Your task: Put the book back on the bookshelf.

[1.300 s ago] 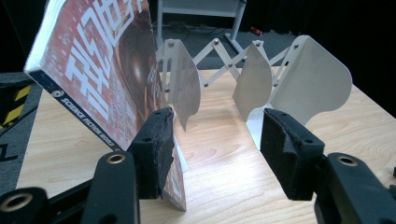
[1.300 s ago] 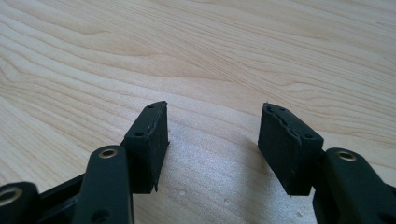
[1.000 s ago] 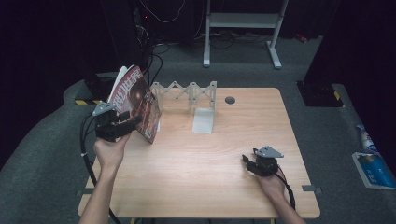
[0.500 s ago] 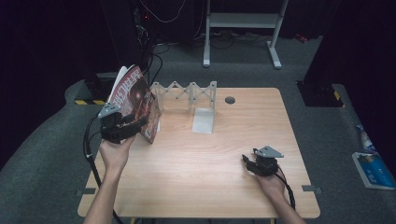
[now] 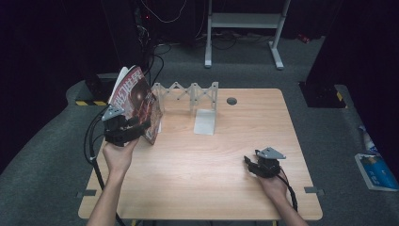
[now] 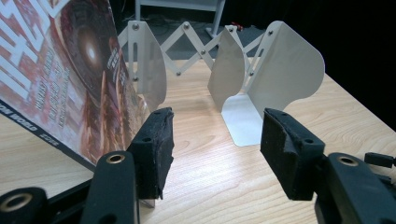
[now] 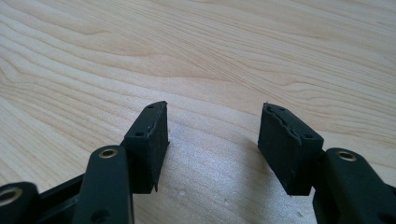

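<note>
A red-covered magazine (image 5: 138, 100) stands tilted at the table's left rear, by the left end of a white accordion file rack (image 5: 188, 92). My left gripper (image 5: 140, 126) sits at its lower near corner. In the left gripper view the magazine (image 6: 70, 70) lies outside the left jaw, nothing is between the open jaws (image 6: 215, 149), and the rack's dividers (image 6: 289, 70) stand ahead. My right gripper (image 5: 249, 164) rests low on the near right of the table, and in its own view it (image 7: 212, 149) is open over bare wood.
The wooden table (image 5: 226, 188) has a round cable hole (image 5: 231, 100) at the back. One rack divider has a flat foot plate (image 5: 205, 121). A white metal stand (image 5: 244, 28) and cables are on the floor behind. A blue-and-white pack (image 5: 374, 169) lies on the floor to the right.
My left gripper has shifted a little to the right and nearer along the magazine's lower edge. The right gripper has not moved.
</note>
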A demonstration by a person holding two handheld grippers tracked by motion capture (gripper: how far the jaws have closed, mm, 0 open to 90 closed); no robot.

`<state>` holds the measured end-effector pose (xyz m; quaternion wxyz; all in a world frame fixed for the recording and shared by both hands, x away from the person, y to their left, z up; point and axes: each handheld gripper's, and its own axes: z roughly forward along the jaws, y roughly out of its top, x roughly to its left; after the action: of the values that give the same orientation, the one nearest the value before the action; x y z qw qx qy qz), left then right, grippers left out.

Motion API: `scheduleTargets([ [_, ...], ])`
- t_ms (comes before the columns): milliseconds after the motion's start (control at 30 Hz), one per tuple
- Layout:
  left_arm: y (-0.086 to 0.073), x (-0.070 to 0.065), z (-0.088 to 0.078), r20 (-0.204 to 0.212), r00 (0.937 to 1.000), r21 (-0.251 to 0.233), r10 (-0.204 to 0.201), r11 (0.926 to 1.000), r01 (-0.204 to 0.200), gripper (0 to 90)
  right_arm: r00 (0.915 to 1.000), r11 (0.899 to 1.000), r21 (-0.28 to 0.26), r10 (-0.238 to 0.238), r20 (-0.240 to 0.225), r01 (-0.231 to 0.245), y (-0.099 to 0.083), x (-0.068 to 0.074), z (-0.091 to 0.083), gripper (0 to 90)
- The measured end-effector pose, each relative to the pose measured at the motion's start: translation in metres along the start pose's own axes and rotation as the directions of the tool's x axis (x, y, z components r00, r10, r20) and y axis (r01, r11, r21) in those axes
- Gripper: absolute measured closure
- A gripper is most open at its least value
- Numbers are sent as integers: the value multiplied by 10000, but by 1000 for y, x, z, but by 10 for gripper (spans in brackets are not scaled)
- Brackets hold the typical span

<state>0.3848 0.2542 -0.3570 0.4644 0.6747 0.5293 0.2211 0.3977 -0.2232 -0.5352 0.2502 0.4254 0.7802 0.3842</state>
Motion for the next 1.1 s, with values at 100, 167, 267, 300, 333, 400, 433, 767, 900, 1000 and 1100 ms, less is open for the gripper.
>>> scheduleTargets([
  [100, -2, -1, 2, 42, 10000, 17, -19, 10000, 19, 441, 10000, 10000, 10, 12, -5, -12, 0, 0, 0, 427],
  [167, -2, -1, 3, 69, 10000, 31, -62, 10000, 62, 441, 10000, 10000, 10, 15, -7, -15, 0, 0, 0, 427],
  [267, -4, -2, 5, 98, 9999, 104, -48, 9999, 47, 440, 10000, 10000, 4, -10, -8, 10, 0, 0, 0, 427],
  [300, -4, -2, 5, 98, 9999, 104, -48, 9999, 47, 441, 10000, 10000, 4, -10, -8, 10, 0, 0, 0, 427],
  [333, -4, -2, 6, 136, 9999, 87, -67, 9999, 66, 440, 10000, 10000, 4, -4, -9, 4, 0, 0, 0, 427],
  [400, -5, -3, 7, 156, 9999, 120, -67, 9999, 65, 440, 10000, 10000, 3, -14, -7, 14, 0, 0, 0, 427],
  [433, -5, -3, 7, 179, 9998, 111, -93, 9999, 91, 441, 10000, 10000, 3, -12, -10, 12, 0, 0, 0, 427],
  [767, -12, -5, 13, 283, 9995, 250, -170, 9996, 163, 441, 10000, 10000, 2, -1, -8, 1, 0, 0, 0, 427],
  [900, -13, -5, 14, 373, 9991, 308, -195, 9994, 183, 441, 10000, 10000, 7, 6, -9, -6, 0, 0, 0, 427],
  [1000, -14, -5, 15, 390, 9991, 349, -187, 9992, 173, 441, 10000, 10000, -5, -27, -2, 27, 0, 0, 0, 426],
  [1100, -15, -5, 16, 417, 9989, 373, -227, 9991, 212, 441, 10000, 10000, 0, -15, -4, 15, 0, 0, 0, 426],
])
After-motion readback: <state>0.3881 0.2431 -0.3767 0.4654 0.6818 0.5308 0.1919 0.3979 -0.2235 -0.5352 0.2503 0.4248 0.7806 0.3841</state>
